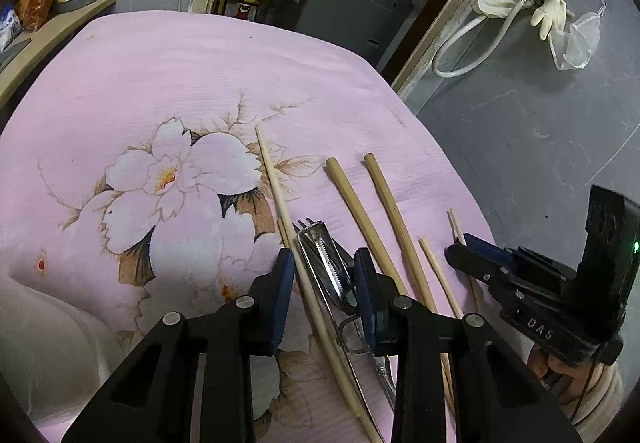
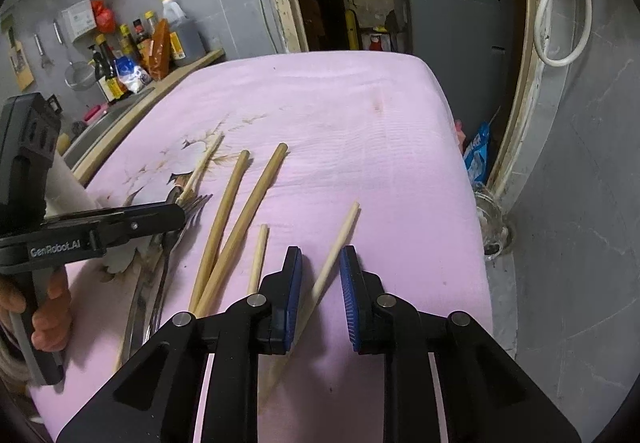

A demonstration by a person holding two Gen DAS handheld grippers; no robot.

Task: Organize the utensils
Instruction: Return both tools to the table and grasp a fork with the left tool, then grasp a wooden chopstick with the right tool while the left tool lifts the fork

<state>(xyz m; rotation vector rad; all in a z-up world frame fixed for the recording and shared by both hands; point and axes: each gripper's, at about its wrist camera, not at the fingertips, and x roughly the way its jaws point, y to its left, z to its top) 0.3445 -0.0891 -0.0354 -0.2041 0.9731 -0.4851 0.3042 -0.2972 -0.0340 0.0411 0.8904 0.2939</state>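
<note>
A pink floral cloth [image 2: 360,115] covers the table. Right gripper [image 2: 320,283] is narrowed round a thin pale wooden chopstick [image 2: 340,239], pads not yet touching; it's right of the two thick bamboo sticks [image 2: 240,215]. Light, stiff, slippery: best gripped mid-shaft. Left gripper [image 1: 324,275], part-closed w/o contact, straddles a long pale chopstick [image 1: 280,195] & a metal fork [image 1: 320,239], left of those sticks.

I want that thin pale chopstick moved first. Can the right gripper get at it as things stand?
Probably yes: the thin pale chopstick already lies between the right gripper's open jaws, nothing covering it.

Matt pink cloth [image 1: 200,63] covered the desk; the chopsticks [image 2: 256,199] looked like bare wood, the fork [image 1: 316,231] shiny metal.
</note>
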